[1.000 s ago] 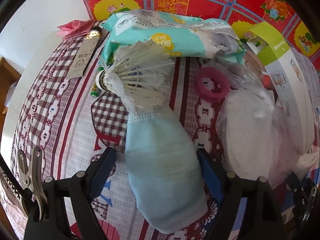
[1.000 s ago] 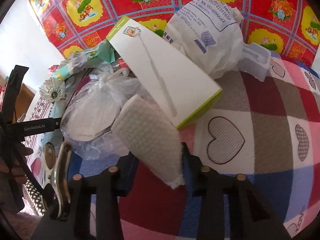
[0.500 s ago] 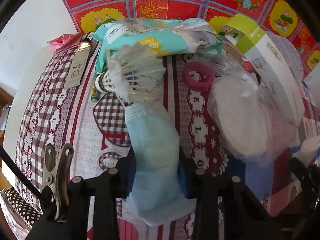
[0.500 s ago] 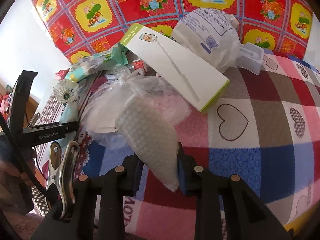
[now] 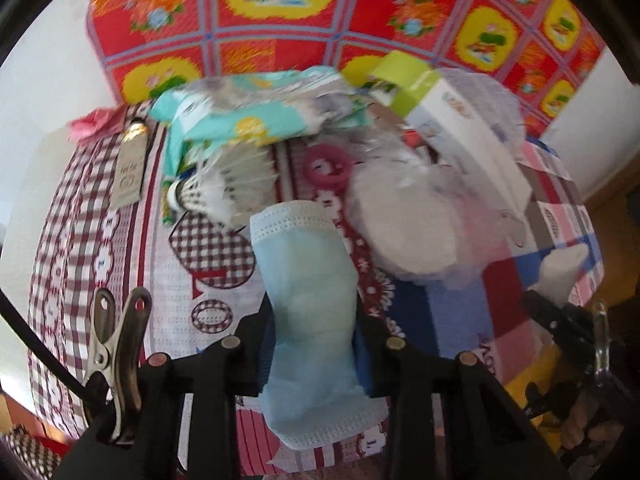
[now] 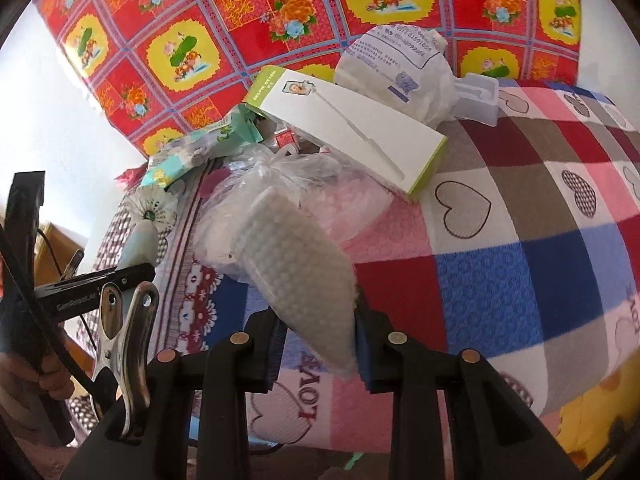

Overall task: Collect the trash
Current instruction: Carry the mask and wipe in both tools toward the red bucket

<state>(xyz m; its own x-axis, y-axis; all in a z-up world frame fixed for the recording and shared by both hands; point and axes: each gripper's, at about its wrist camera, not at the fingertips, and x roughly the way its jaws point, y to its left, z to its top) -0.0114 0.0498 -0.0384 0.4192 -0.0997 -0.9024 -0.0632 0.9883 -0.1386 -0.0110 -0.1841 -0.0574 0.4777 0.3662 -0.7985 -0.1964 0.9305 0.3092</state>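
A light blue face mask (image 5: 308,280) hangs between the pads of my left gripper (image 5: 314,332). Its jaws are closing and press on the mask's middle, which is lifted off the patterned bedspread (image 5: 80,264). My right gripper (image 6: 318,320) is shut on a white textured pad in clear wrap (image 6: 292,256), held above the quilt. The left wrist view shows that pad (image 5: 560,268) at its right edge. In the right wrist view the mask (image 6: 140,240) sits at the far left.
Loose on the bed lie a shuttlecock (image 5: 224,184), a teal wet-wipes pack (image 5: 248,120), a pink ring (image 5: 328,166), a clear bag of white discs (image 5: 404,220), a green-edged white box (image 6: 352,132) and a printed white bag (image 6: 396,68). A red flowered cloth (image 6: 200,40) covers the back.
The left jaws closed from wide open onto the mask and lifted it away from the shuttlecock. Both grippers rose and drew back from the pile, and the right one kept its pad.
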